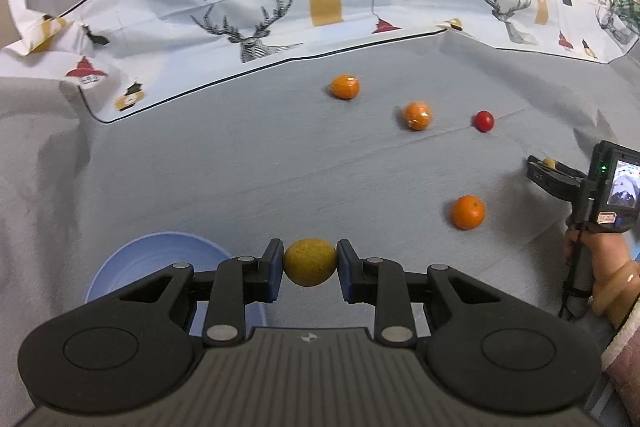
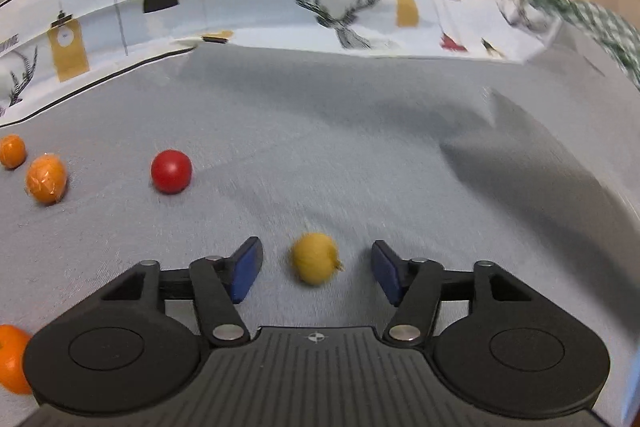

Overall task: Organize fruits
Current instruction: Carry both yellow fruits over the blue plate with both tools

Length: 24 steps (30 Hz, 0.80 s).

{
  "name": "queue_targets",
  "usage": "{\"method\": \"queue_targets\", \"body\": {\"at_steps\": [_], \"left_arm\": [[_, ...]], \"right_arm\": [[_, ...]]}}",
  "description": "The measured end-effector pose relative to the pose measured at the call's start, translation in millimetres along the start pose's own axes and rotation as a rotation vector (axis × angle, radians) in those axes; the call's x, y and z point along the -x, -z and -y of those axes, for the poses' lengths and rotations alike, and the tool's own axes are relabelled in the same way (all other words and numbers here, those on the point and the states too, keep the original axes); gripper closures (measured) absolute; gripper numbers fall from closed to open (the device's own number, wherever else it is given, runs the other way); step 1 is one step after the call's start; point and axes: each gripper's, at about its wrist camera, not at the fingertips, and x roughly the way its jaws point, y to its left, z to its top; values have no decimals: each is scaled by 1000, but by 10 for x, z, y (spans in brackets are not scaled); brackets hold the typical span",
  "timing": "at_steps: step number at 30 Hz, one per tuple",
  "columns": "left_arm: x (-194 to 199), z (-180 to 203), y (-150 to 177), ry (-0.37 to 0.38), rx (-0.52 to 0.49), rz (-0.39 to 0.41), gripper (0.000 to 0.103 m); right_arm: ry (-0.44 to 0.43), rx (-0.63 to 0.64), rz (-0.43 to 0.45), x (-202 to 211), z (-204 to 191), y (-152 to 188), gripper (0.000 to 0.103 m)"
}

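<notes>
while the yellow-green fruit (image 1: 310,261) is clamped between the fingers of the left gripper (image 1: 310,267), it hangs just to the right of the blue bowl (image 1: 132,267), which sits on the grey cloth (image 1: 280,167) over the desk. the step in hand is judged to be the drop into that bowl. the fruit should be carried over the bowl's middle and lowered before the fingers are parted, so that it is not bounced out over the rim. the right gripper (image 2: 316,269) is seen with its fingers standing apart around a smaller yellow fruit (image 2: 315,258), which lies on the cloth untouched by either pad. it should be centred between the pads before they are closed. a red fruit (image 2: 171,171) and three oranges (image 1: 467,212) (image 1: 417,115) (image 1: 345,86) are left lying well apart on the cloth.
</notes>
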Motion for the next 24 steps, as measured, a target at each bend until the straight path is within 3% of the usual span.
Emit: {"method": "queue_targets", "body": {"at_steps": [1,5,8,11,17,21,24], "left_arm": [[-11,30,-17,0,-2,-3,72],[35,65,-47,3,-7,4,72],[203,33,-42,-10,2,15,72],[416,-25,-5,-48,22,13,72],[861,-291,335,-133,78,-46,72],[1183,-525,669,-168,107,-59,72],[1411,-701,931,-166,143,-52,72]], "right_arm": [[0,5,0,14,-1,-6,78],[6,-43,23,217,83,-21,79],[-42,-92,74,647,131,-130,79],[-176,-78,136,1339,39,-183,79],[-490,33,136,2619,-379,40,78],[-658,80,84,3171,-662,159,78],[-734,155,77,3503,-871,213,78]]}}
